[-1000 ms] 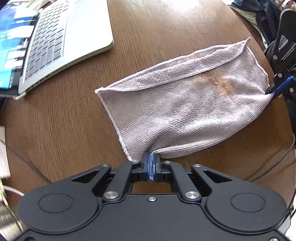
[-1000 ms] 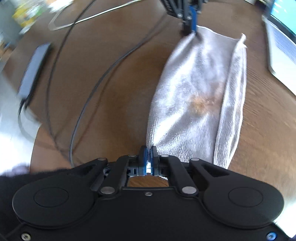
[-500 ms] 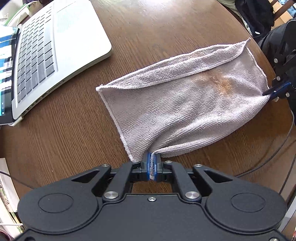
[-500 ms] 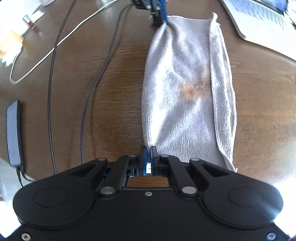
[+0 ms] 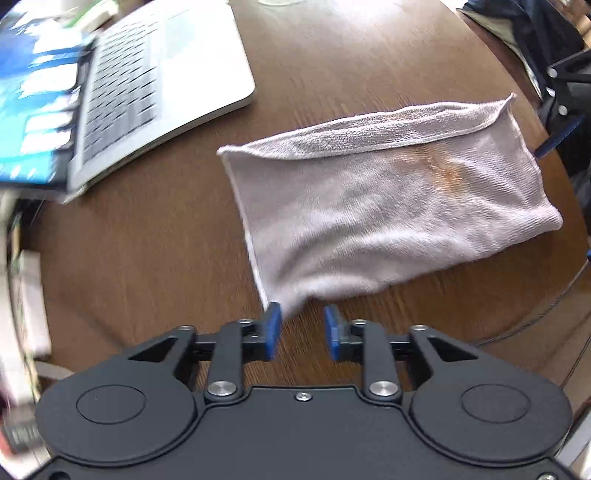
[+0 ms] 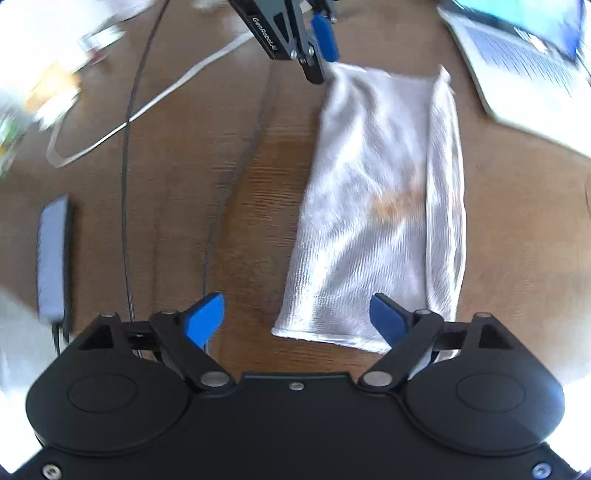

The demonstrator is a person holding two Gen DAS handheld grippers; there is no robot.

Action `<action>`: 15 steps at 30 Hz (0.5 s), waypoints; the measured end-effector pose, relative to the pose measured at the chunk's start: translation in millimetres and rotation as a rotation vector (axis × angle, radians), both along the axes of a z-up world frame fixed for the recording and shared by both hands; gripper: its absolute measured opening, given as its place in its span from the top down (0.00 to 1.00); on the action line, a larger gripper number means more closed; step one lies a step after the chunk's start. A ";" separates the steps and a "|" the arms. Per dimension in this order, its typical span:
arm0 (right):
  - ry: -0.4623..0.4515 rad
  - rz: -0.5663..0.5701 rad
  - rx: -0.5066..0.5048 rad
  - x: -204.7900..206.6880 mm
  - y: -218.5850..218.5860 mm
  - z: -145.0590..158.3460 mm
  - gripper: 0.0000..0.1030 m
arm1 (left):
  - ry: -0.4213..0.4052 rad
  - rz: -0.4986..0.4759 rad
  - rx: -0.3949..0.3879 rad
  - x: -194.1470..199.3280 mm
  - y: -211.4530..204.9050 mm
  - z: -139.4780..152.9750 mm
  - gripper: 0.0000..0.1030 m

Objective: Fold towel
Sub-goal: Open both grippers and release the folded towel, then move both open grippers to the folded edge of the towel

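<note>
Your left gripper (image 5: 301, 328) and right gripper (image 6: 295, 317) both gape with nothing held, the stained towel (image 5: 388, 206) lying folded once on the wooden table (image 5: 147, 240), laptop (image 5: 147, 81) at ten o'clock. This looks like the release after a fold; next, regrip the short end at three o'clock and carry it toward nine.

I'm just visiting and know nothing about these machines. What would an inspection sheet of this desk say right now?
Surface: brown wooden table, wood grain visible.
Job's things: pale towel lying folded on the table, with an orange stain on top.
Clutter: open laptop beside the towel; flat dark device near the table edge; blurred papers at the far corner.
Grippers: left claw open at the towel's near corner; right claw open wide at the towel's end.
Cables: thin dark cable and white cable crossing the table.
Surroundings: dark clothing beyond the table.
</note>
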State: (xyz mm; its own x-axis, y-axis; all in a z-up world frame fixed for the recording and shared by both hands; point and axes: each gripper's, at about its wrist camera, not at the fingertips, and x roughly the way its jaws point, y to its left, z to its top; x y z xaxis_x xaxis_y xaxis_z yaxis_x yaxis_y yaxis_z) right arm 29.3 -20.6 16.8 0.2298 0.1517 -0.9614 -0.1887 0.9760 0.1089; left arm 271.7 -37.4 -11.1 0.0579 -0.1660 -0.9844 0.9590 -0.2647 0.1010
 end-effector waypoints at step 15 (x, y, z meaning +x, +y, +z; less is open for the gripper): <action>-0.009 1.172 -0.100 1.4 -62.2 9.2 0.14 | 0.146 -0.017 -0.211 -238.9 -11.2 -14.7 0.11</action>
